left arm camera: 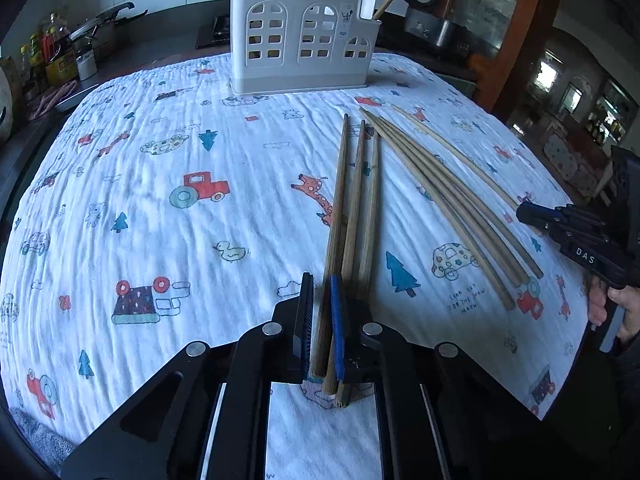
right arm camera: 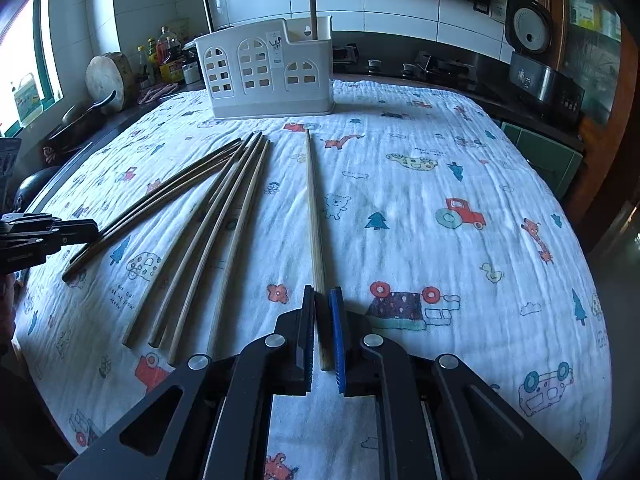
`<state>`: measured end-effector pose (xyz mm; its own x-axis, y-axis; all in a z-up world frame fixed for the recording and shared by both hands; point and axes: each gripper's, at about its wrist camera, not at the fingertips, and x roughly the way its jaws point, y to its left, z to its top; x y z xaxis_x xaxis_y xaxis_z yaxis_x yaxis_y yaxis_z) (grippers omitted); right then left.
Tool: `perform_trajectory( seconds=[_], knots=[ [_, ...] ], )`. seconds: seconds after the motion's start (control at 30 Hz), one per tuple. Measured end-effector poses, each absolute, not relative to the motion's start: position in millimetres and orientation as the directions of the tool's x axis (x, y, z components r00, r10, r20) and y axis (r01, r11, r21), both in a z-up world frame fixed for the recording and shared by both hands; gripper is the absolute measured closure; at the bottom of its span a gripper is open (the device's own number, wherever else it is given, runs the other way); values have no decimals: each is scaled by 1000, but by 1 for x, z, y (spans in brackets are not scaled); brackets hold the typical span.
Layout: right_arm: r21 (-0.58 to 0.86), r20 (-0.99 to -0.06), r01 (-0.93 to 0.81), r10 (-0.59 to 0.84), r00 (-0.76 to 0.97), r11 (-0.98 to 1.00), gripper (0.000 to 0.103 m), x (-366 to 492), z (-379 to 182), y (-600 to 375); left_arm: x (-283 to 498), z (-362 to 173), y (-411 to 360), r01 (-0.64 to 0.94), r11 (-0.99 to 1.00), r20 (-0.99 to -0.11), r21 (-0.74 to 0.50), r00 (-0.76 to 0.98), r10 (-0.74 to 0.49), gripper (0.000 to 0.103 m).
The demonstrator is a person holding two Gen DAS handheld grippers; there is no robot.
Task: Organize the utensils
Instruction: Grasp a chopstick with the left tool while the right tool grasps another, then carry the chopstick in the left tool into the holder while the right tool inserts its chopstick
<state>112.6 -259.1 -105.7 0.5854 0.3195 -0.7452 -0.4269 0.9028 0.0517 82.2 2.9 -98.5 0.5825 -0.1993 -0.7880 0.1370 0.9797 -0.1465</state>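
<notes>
My left gripper (left arm camera: 322,286) is shut on the near end of a dark brown chopstick (left arm camera: 340,184) that lies on the cloth. Two more dark chopsticks (left arm camera: 370,208) lie right beside it, running under the right finger. My right gripper (right arm camera: 322,296) is shut on the near end of a single pale chopstick (right arm camera: 313,208). Several pale chopsticks (right arm camera: 208,232) lie fanned out between the two grippers. A white utensil holder (left arm camera: 304,36) (right arm camera: 268,72) stands at the far side with chopsticks upright in it. Each gripper shows in the other's view: right gripper (left arm camera: 524,214), left gripper (right arm camera: 90,232).
The table is covered with a white printed cloth (right arm camera: 420,168). Bottles (right arm camera: 168,56) and a round wooden board (right arm camera: 108,76) stand on the counter at the left. A rice cooker (right arm camera: 528,28) and stove (right arm camera: 440,66) are behind. A hand (left arm camera: 624,312) holds the right gripper.
</notes>
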Motion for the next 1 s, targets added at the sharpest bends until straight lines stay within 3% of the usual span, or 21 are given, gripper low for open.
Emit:
perform_trajectory(
  seconds=[0.73,1.0],
  knots=[
    [23,-741,-419,297,602,908,95,112,-105,-255,88,-104,-3,82,985,-793,-154,585,-173,95],
    [17,-692,-415,310,651,910,95,101,-78,-259,77,-78,2,84,983,-750,-166,636,-181,96]
  ],
)
